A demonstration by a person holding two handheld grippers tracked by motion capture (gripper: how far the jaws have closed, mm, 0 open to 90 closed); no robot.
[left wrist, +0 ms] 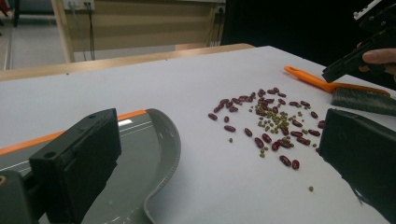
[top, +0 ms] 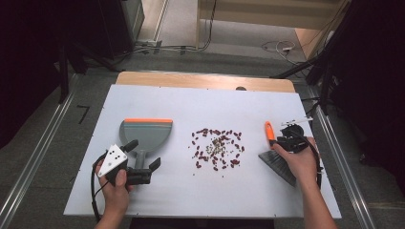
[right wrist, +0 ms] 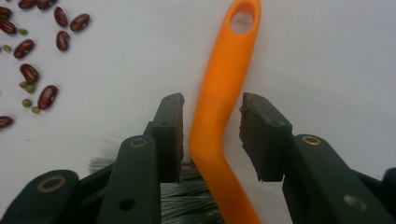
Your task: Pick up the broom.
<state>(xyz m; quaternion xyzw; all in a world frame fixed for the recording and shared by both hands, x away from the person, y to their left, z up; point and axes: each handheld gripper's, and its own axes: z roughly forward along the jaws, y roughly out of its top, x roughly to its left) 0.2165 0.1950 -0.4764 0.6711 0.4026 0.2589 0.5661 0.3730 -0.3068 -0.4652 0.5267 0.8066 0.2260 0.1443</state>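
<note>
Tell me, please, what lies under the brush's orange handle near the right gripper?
Under the orange handle is bare white table; lower down grey bristles spread beneath it. The spot directly below is covered.

no legible text, labels or brands, seemingly none anywhere

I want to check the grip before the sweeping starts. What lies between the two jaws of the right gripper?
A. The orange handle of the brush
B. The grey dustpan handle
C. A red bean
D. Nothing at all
A: in the right gripper view the orange brush handle runs up between the jaws of the right gripper, with small gaps at both pads, so not yet clamped.
</note>
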